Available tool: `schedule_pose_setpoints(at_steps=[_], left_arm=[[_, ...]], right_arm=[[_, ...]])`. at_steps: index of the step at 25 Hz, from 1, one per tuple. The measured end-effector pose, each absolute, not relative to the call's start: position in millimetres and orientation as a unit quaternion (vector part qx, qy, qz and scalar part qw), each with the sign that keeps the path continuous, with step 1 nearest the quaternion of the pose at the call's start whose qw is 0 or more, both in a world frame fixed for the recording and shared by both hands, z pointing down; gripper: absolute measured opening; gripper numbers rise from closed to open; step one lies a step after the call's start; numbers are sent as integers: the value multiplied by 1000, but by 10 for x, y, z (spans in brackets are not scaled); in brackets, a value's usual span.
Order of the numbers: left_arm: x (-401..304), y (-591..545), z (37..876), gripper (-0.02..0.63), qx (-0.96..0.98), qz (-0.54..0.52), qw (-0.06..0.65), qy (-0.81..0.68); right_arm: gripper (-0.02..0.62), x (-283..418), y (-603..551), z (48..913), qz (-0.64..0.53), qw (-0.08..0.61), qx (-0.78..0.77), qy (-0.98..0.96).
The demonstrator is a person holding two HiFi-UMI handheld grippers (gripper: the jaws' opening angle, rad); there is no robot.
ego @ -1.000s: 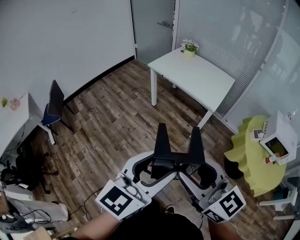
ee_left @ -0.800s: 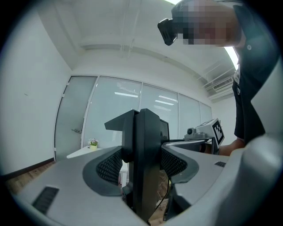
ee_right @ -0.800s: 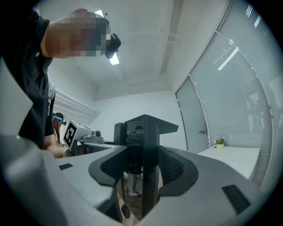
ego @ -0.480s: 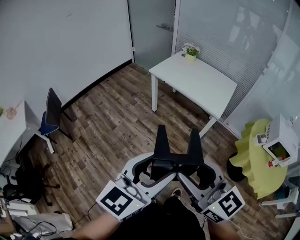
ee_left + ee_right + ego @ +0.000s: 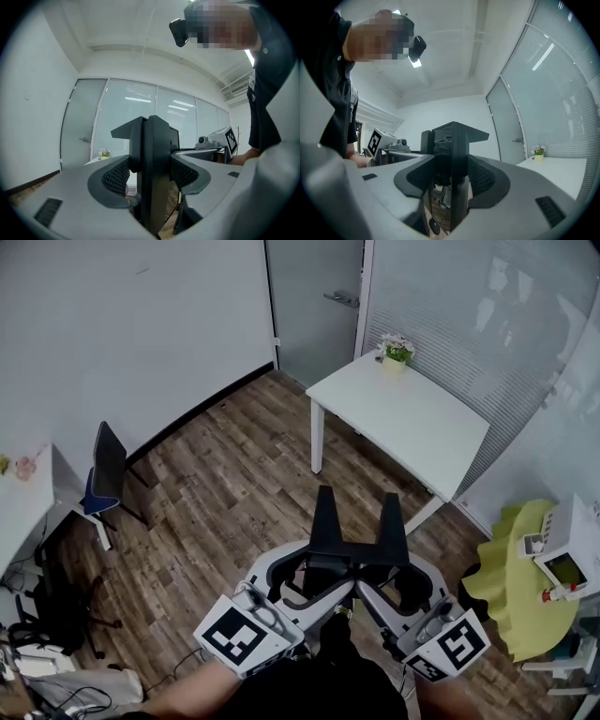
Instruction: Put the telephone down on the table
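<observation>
As the left gripper (image 5: 325, 519) and the right gripper (image 5: 392, 521) both have their jaws pressed together on nothing, no telephone is carried. The white table (image 5: 412, 432) stands well ahead of them, so the task seems not yet started.

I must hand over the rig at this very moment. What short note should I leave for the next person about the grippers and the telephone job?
Left gripper: jaws shut, nothing between them.
Right gripper: the same. The two are held side by side above the wooden floor.
Telephone: in neither gripper. A white boxy device sits on the yellow-green round table at the right, too small to tell whether it is the telephone.
White table ahead carries a small flower pot.
Done: unclear.
Left: find the telephone and confirm it lies on a table.
</observation>
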State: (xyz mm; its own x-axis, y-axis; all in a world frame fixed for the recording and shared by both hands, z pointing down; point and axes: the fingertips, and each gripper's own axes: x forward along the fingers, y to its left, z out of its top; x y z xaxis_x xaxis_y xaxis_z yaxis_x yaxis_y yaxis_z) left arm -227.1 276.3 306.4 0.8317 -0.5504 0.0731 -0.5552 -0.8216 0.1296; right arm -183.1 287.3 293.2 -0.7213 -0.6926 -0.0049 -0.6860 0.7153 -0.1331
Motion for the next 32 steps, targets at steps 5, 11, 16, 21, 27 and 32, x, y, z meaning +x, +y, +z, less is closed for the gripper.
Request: schedule_pose_setpoints(at_steps=[5,11,16,21,27,32], left_arm=[[-2062,2194,3066,279,951,21,75,-298],[-1762,1537,3064,279,948,23,82,-307],[-1447,1067,3046,279,947,26,79,-309],[-1230,720,3041,279,946,27,80,-313],[-1160,336,3093,279,949,33,84,-302],[-1145,-123,3163,279,954,32,89,-284]], right_arm=[[233,-1623,2296,2939,-66,26,-364,929],[233,-1323,1629,2933,-68,22,-356,932],[233,-1010,1159,2920,-64,19,-354,933],[232,-790,807,2907,-65,21,-350,934],[232,-725,409,2953,-73,22,-355,932],[233,-714,-20,3024,-75,21,-376,924]])
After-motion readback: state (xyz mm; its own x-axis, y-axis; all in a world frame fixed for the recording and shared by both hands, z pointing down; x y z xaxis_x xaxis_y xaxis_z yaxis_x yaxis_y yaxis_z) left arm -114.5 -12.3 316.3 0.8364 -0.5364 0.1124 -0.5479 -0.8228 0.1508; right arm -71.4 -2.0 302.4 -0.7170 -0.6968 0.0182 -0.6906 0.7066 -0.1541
